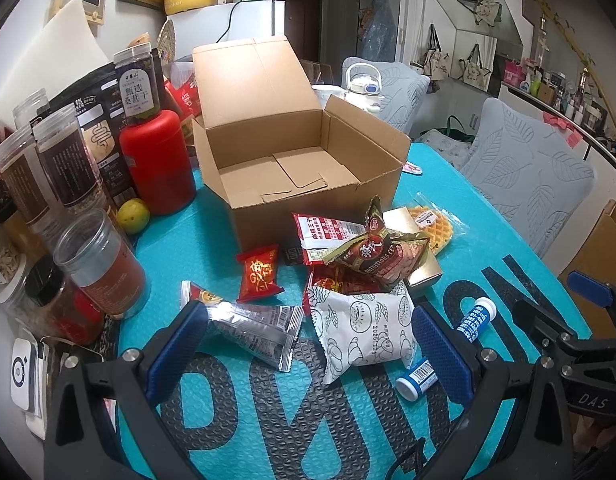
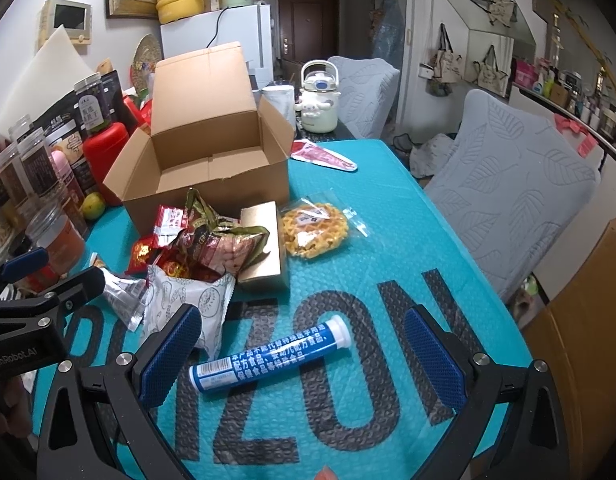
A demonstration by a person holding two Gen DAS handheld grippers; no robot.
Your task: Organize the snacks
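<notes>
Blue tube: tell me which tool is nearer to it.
Right. The right tool is open with the blue tube lying between its fingers. The left tool is open over the snack packets, the tube just outside its right finger.

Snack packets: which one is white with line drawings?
The white packet at the pile's near edge, printed with pastry outlines; the others are red, silver or brown.

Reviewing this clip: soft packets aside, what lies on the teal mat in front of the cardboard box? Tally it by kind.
blue tube: 1
gold carton: 1
bagged waffle: 1
Total: 3
</notes>
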